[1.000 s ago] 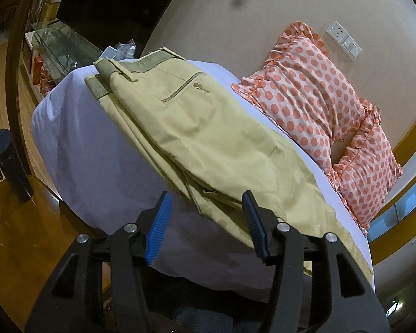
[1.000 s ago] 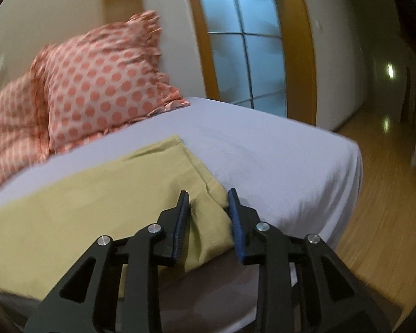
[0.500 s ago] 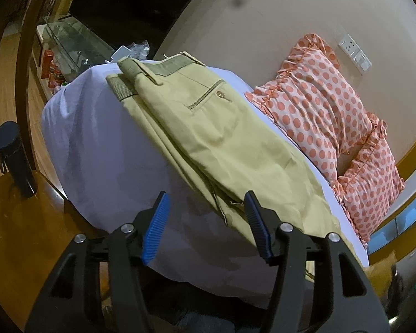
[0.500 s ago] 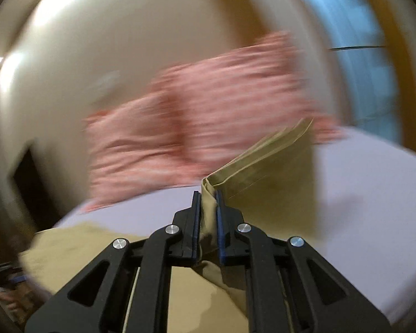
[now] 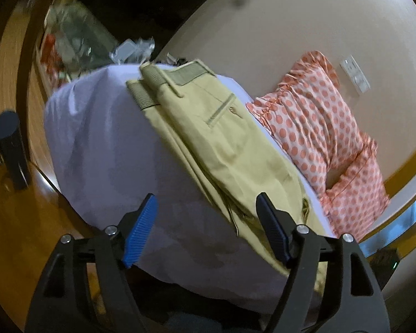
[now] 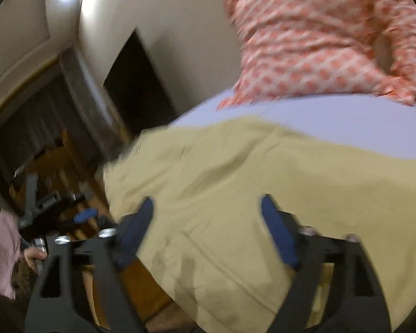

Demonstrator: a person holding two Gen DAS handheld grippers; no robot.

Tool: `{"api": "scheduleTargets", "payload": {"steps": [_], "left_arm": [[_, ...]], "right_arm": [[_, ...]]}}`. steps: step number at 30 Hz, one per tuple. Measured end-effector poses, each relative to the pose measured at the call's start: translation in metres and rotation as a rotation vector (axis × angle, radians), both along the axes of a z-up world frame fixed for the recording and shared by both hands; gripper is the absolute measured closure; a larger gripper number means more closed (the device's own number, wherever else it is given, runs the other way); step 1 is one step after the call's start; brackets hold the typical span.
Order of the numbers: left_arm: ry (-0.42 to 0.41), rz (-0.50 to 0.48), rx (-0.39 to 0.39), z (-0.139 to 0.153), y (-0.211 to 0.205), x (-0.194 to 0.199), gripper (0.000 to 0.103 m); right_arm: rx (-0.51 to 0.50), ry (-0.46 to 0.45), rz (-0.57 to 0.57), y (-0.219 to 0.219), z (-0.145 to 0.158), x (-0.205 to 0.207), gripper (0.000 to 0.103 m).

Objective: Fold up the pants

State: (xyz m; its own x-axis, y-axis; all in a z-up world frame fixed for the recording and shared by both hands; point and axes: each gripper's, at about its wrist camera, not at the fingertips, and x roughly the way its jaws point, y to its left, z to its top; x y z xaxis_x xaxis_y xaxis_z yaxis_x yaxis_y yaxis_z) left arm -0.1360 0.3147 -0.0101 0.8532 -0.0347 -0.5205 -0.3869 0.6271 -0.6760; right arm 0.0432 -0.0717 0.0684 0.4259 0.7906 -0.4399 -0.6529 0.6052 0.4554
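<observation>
Mid-frame in the left wrist view, khaki pants (image 5: 208, 144) are laid lengthwise on the bed (image 5: 102, 144), waistband at upper centre. Left gripper (image 5: 205, 222) is spread wide, nothing held. Right gripper (image 6: 208, 222) is likewise wide, empty, above blurred cloth. Next fold is best squared to the waistband, edges aligned, creases smoothed before pressing.

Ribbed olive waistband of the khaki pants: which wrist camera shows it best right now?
The left wrist view. There the ribbed olive waistband lies sharp and unobstructed at the far end of the khaki pants, near the buttoned pocket. The right wrist view is motion-blurred and shows only plain khaki cloth; no waistband is distinguishable.
</observation>
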Motion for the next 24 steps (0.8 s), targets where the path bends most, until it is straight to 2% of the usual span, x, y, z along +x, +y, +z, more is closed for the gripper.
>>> {"api": "scheduleTargets", "payload": {"steps": [3,8,13,17,19,20,21,22,23,24], "left_arm": [[0.004,-0.05,-0.098,-0.009,0.008,0.015,0.029],[-0.006,-0.127,-0.141,-0.006,-0.002,0.038,0.03],[-0.052,-0.137,-0.093,0.023,-0.004,0.053,0.03],[-0.017,-0.064,-0.078,0.028,0.017,0.071,0.03],[-0.008,-0.026,-0.102,0.025,0.032,0.077,0.034],[-0.007,0.002,-0.138,0.021,0.043,0.078,0.035],[-0.012,0.015,-0.153,0.019,0.05,0.079,0.038],[-0.009,0.04,-0.146,0.019,0.057,0.081,0.054],[0.006,0.055,-0.137,0.018,0.062,0.081,0.062],[0.026,0.069,-0.132,0.018,0.066,0.084,0.081]], "right_arm": [[0.044,0.006,-0.043,-0.019,0.006,0.005,0.019],[0.05,0.015,-0.058,-0.023,0.009,0.013,0.017],[0.045,0.031,-0.043,-0.023,0.0,0.008,0.016],[0.061,0.043,-0.051,-0.028,-0.004,0.006,0.016],[0.07,0.041,-0.057,-0.032,-0.003,0.005,0.016],[0.074,0.038,-0.064,-0.036,-0.003,0.005,0.016],[0.078,0.037,-0.068,-0.038,-0.002,0.005,0.016],[0.083,0.035,-0.072,-0.042,-0.002,0.005,0.016],[0.09,0.033,-0.081,-0.046,-0.001,0.005,0.016],[0.097,0.031,-0.088,-0.051,-0.001,0.005,0.016]]}}
